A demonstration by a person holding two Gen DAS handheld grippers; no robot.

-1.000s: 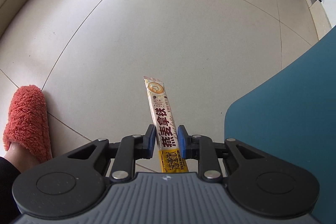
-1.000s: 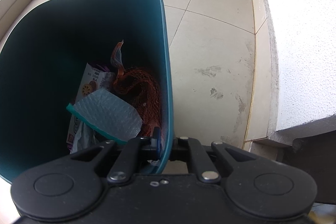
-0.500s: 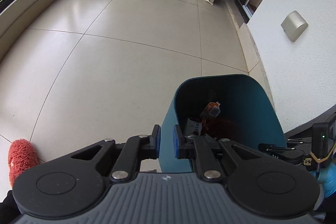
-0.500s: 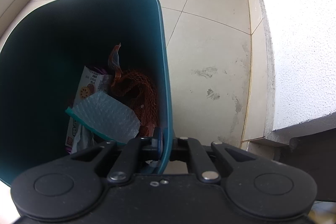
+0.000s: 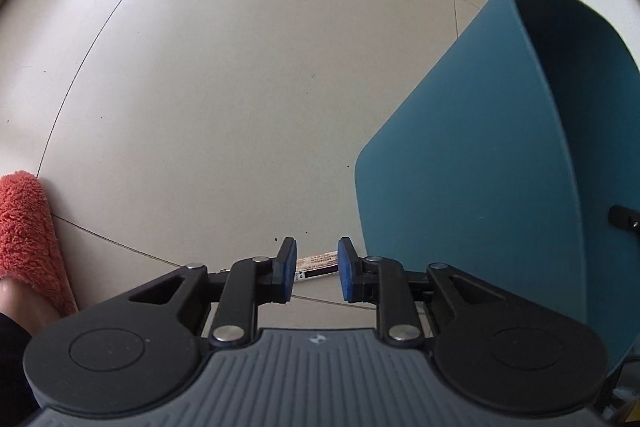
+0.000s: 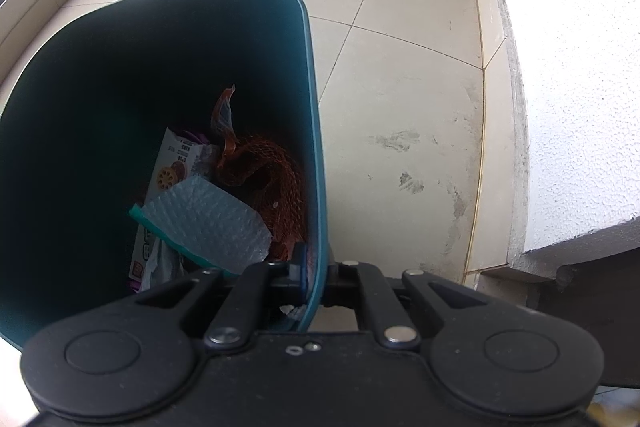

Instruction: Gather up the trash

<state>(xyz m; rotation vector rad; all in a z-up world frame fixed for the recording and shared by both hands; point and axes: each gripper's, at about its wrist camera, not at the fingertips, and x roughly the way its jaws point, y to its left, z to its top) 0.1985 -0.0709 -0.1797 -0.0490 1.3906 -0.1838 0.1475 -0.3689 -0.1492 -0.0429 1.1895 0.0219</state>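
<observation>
There is one bin (image 6: 160,75), dark green-blue, standing on the tiled floor (image 5: 224,75). Inside it I count four pieces of trash: one bubble-wrap sheet (image 6: 208,223), one orange net bag (image 6: 276,187), one snack packet (image 6: 172,167) and one torn orange wrapper (image 6: 224,119). The writing on the packet is too small to read.

The right gripper (image 6: 316,271) pinches the near rim of the bin, one finger inside and one outside, same as a second ago.

The left gripper (image 5: 317,269) has its fingers spread, having just been opening, and they hold nothing. The stick sachet it held a second ago is gone from them. Below them one small wrapper (image 5: 316,265) lies on the floor just beside the bin; its print is unreadable. One red fluffy slipper (image 5: 28,239) is at the left edge.
</observation>
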